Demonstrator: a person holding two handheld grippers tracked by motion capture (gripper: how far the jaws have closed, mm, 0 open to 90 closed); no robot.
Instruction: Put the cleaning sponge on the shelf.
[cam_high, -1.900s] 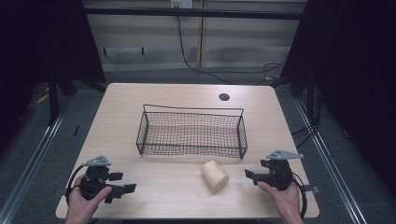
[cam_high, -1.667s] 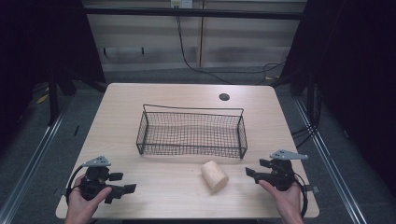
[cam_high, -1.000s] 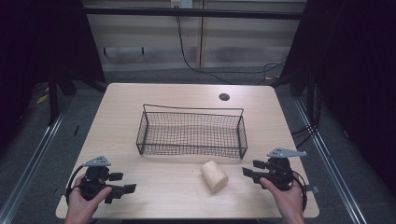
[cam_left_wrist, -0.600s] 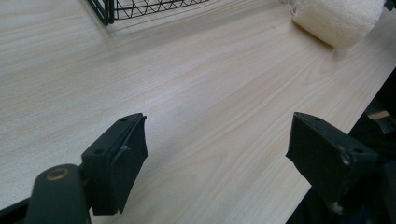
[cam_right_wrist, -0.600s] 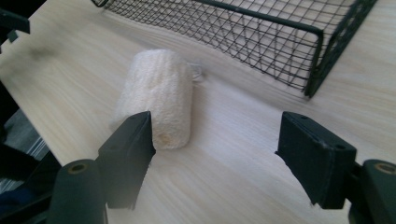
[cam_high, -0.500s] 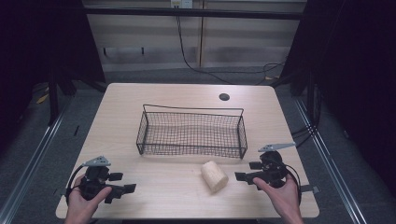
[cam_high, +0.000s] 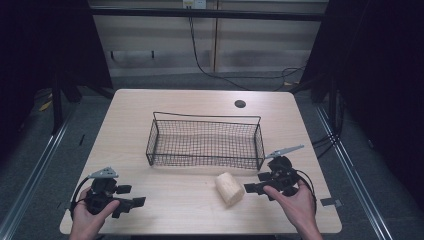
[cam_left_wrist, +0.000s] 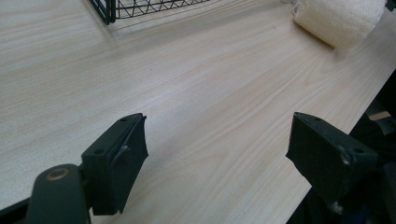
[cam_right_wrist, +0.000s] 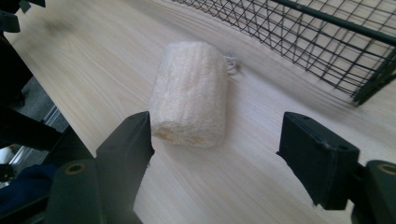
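Note:
A pale, rough loofah roll lies on the wooden table, just in front of a black wire basket. My right gripper is held just right of the roll and points at it. In the right gripper view the roll lies at the mouth of my right gripper. Its jaws have just been closing but stand apart, with neither pad touching the roll. My left gripper rests at the front left, and the left gripper view has it open over bare wood.
The basket holds nothing that I can see, and its corner is at the top of the left gripper view. A round cable hole sits at the table's far side. The table's front edge is close to both hands.
My right gripper has moved left from the table's right edge up to the loofah roll and lifted a little. The left gripper and the roll have not moved.

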